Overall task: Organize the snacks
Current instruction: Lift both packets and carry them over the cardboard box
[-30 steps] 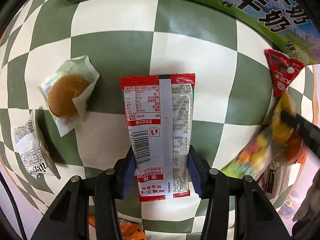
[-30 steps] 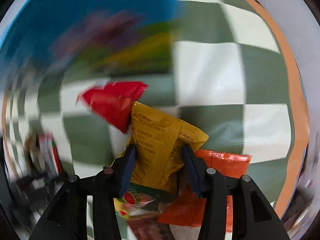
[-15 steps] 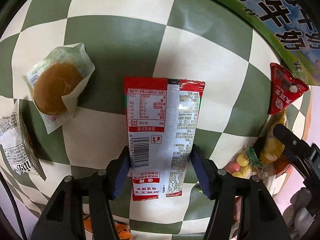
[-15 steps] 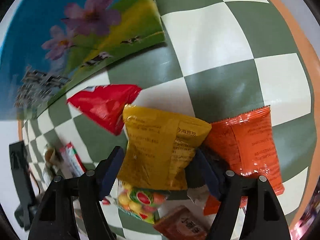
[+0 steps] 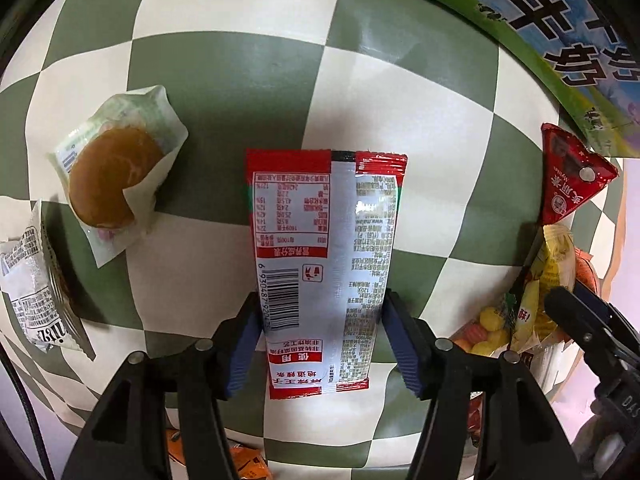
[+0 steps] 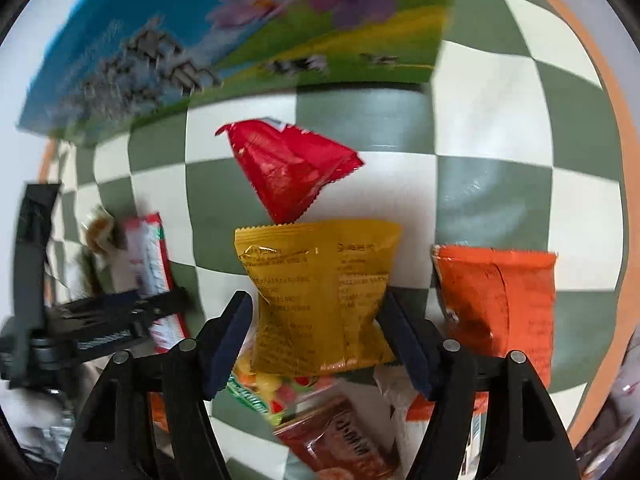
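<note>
Left claw: our left gripper (image 5: 322,340) points down at the table. Its jaws have just opened a little. The red and silver packet (image 5: 326,264) lies flat between them, and we see a thin gap on each side, so we are not squeezing it.
Right claw: our right gripper (image 6: 318,340) points down too. Its jaws opened up and have just come in a bit. The yellow packet (image 6: 320,296) sits between them and the pads are off it.
Landmark: we use the big milk box (image 6: 224,40) with flowers and cows on it. It stands on the green and white checked cloth (image 5: 240,80).
Red and silver packet: a little way in front of the milk box, back side up, with a bar code.
Bun in clear wrap (image 5: 112,172): left of that packet, well apart from it.
White packet (image 5: 36,280): just beside the bun, further from the milk box.
Red triangle packet (image 6: 288,168): near the milk box, its tip touching the top of the yellow packet.
Orange packet (image 6: 496,300): right of the yellow packet, further from the milk box than the red triangle.
Candy bag (image 6: 272,390) and brown packet (image 6: 340,444): under our right gripper, partly under the yellow packet.
</note>
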`<state>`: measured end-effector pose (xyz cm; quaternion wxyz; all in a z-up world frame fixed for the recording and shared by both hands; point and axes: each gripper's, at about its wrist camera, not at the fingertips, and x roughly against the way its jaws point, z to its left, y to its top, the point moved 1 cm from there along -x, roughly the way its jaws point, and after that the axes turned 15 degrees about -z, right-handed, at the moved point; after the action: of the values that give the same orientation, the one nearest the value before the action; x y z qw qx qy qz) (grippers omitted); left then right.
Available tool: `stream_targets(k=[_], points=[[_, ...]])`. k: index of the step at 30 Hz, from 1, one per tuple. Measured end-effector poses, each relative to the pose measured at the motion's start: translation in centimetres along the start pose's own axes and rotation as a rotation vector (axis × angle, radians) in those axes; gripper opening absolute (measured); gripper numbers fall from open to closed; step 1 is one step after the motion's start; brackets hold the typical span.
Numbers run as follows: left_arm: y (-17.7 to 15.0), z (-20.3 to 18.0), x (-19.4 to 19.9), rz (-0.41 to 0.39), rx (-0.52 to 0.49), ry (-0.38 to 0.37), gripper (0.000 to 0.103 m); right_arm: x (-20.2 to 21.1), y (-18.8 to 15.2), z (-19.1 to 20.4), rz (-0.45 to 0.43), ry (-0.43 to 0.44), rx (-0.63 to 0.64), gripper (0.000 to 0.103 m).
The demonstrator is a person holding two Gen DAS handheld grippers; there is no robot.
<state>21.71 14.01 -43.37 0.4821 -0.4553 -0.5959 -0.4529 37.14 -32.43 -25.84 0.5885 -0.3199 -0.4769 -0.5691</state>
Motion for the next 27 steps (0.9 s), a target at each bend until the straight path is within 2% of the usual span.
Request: stream_targets(k=[5, 8, 10, 16, 21, 27], points=[[-0.5, -0.4, 0.6, -0.026, -0.022, 0.022, 0.049, -0.4, -0.6, -1.6, 0.021, 0.01, -0.022, 0.073], [-0.7, -0.5, 1.0, -0.034, -0.028, 0.024, 0.044, -1.9, -0.9, -0.8, 0.027, 0.015, -0.011, 0.072], [-0.8, -0.5, 1.4, -0.04, -0.03, 0.025, 0.043, -3.1, -0.6, -0.4, 0.025, 0.001, 0.013, 0.063], [-0.9, -0.5, 3.9, -0.083, -0.043, 0.018, 0.041, -3.1, -1.4, 1.2, -0.016, -0.04, 0.068, 0.051], [-0.9, -0.8, 8.0, -0.13, -0.06, -0.024, 0.041, -1.1, -1.6, 1.0, -0.058, -0.009, 0.03, 0.05], [-0.2, -2.0, 15.0, -0.216, -0.101, -0.11, 0.041, 4.3, -0.7, 1.7, -0.141, 0.097, -0.011, 0.05]])
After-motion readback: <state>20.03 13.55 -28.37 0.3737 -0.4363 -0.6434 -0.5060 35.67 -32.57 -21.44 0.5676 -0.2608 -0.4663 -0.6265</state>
